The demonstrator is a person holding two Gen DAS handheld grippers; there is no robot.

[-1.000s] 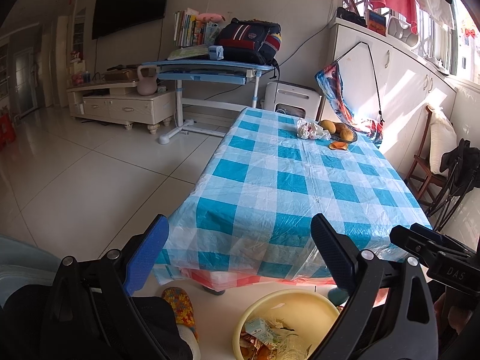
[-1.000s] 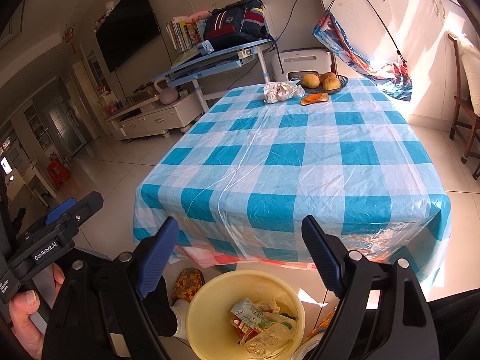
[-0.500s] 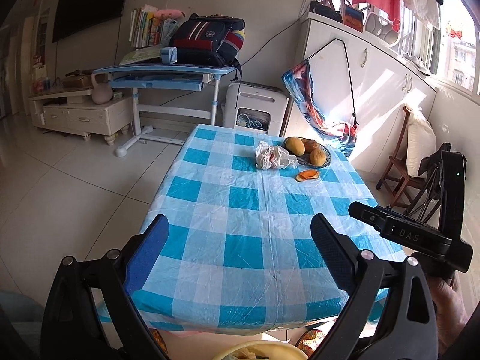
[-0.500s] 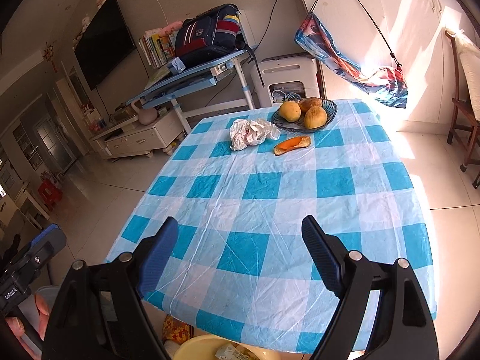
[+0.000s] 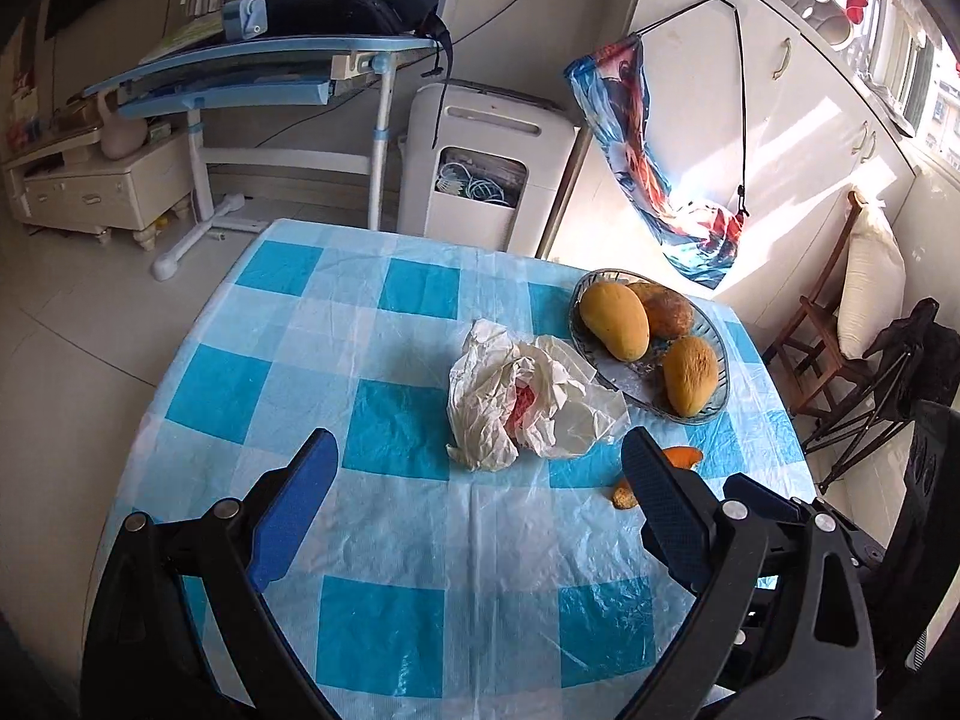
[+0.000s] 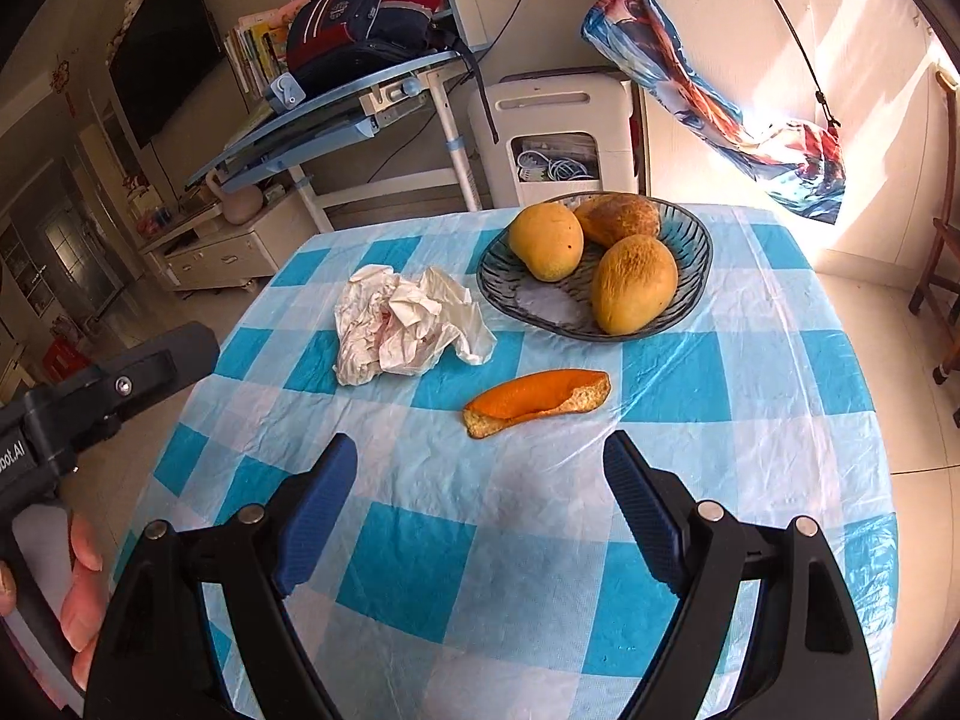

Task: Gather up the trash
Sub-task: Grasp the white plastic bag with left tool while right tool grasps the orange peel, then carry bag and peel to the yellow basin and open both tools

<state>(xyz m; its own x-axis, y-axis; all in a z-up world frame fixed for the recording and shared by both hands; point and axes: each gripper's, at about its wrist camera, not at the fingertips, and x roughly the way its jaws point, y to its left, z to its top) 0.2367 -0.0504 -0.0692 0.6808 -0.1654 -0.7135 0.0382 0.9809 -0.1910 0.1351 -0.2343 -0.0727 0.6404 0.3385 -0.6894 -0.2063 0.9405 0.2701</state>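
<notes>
Both claws, left gripper (image 5: 477, 468) and right gripper (image 6: 480, 474), apart, empty. Crumpled white paper (image 6: 405, 324) left of ribbed glass bowl (image 6: 522, 294); curled orange peel (image 6: 537, 399) nearer, on glossy checked tablecloth (image 6: 420, 570).

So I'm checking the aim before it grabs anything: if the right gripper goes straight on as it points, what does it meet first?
Probably the orange peel, which lies just ahead, centred between its open fingers; depth is uncertain.

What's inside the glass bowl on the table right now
The glass bowl holds three mangoes, two yellow-orange, one browner at the back. A bare patch of the bottom shows in front; what lies under the fruit is covered.
</notes>
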